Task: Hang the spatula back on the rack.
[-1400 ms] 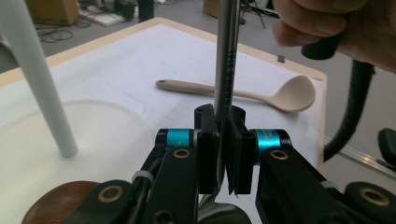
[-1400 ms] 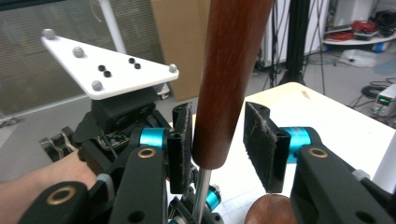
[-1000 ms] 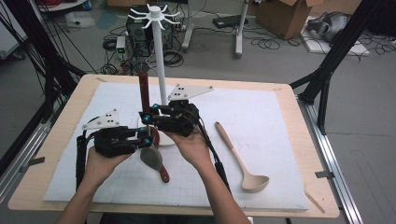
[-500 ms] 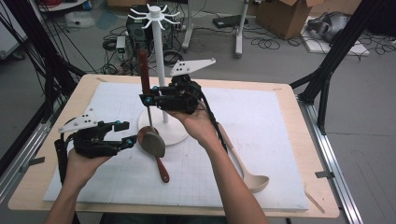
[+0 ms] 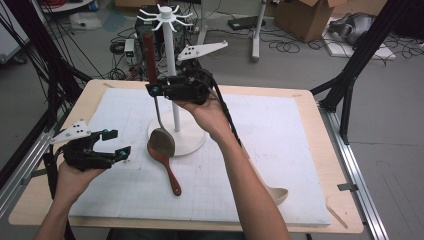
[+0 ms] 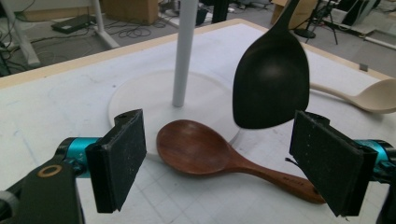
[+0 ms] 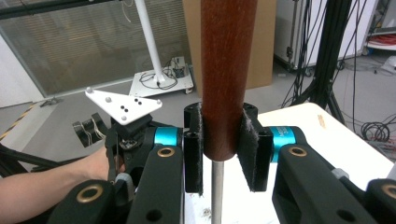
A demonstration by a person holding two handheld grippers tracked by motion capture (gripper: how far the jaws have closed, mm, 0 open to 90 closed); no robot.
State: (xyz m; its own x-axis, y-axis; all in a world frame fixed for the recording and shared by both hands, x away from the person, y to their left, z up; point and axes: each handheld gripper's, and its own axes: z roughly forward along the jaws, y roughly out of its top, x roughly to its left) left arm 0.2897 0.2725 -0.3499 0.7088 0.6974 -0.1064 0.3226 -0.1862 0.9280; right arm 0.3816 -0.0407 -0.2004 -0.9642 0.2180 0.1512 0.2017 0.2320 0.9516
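My right gripper (image 5: 156,90) had its fingers clamped on the dark wooden handle of the metal ladle (image 5: 162,141), holding it upright beside the white pole of the rack (image 5: 170,75). Its bowl hung just over the rack's round base, right next to the brown wooden spoon (image 5: 164,161). In the right gripper view the handle (image 7: 226,70) ran off the top of the frame, so I couldn't see its end, and only a short bit of the thin metal shaft showed below the pads.

My left gripper (image 5: 114,143) was low at the left side of the worktop (image 5: 325,200), fingers (image 6: 119,158) let go and spread; they'd just been opening, with nothing pinched between them. Through that gap I saw the ladle bowl (image 6: 271,81) as a dark blurry shape, its shaft cut off at the top.

The pale wooden spoon (image 5: 276,192) was mostly hidden behind my right forearm in the high view, just the bowl end poking out near the front edge of the white mat (image 5: 280,130).

Count: 1 ladle, 2 wooden spoons, 1 rack, 2 grippers. The hooks on top of the rack were too small to count for sure.
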